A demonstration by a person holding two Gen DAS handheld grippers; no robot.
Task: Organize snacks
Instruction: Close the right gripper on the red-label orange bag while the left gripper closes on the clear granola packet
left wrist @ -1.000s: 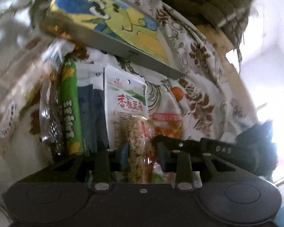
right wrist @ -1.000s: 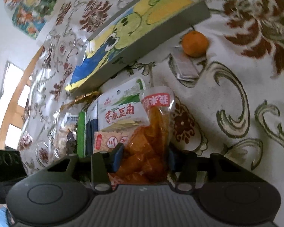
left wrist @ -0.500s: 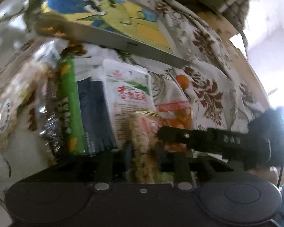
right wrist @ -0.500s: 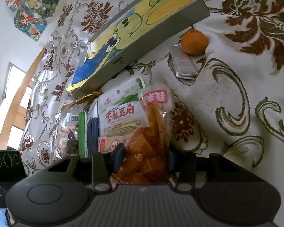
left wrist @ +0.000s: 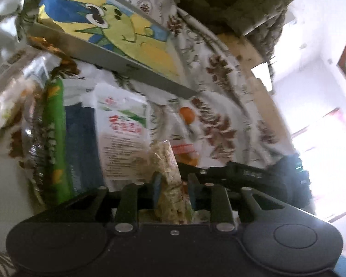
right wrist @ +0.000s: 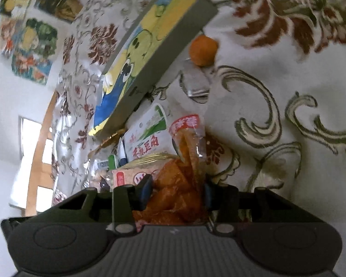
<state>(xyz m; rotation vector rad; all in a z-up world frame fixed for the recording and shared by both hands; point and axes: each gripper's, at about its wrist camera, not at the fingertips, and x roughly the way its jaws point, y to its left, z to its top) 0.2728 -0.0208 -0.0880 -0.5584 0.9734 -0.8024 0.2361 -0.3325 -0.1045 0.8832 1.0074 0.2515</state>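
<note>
L gripper [left wrist: 173, 183] is clamped on a puffed-rice bar [left wrist: 168, 173], long axis running away from the camera, far end tilted up over the white-green pouch [left wrist: 122, 136]; its jaws have just been closing on it. R gripper [right wrist: 175, 190] pinches the orange snack bag [right wrist: 184, 168], lengthwise toward the cartoon box [right wrist: 150, 46], red label end farthest.
</note>
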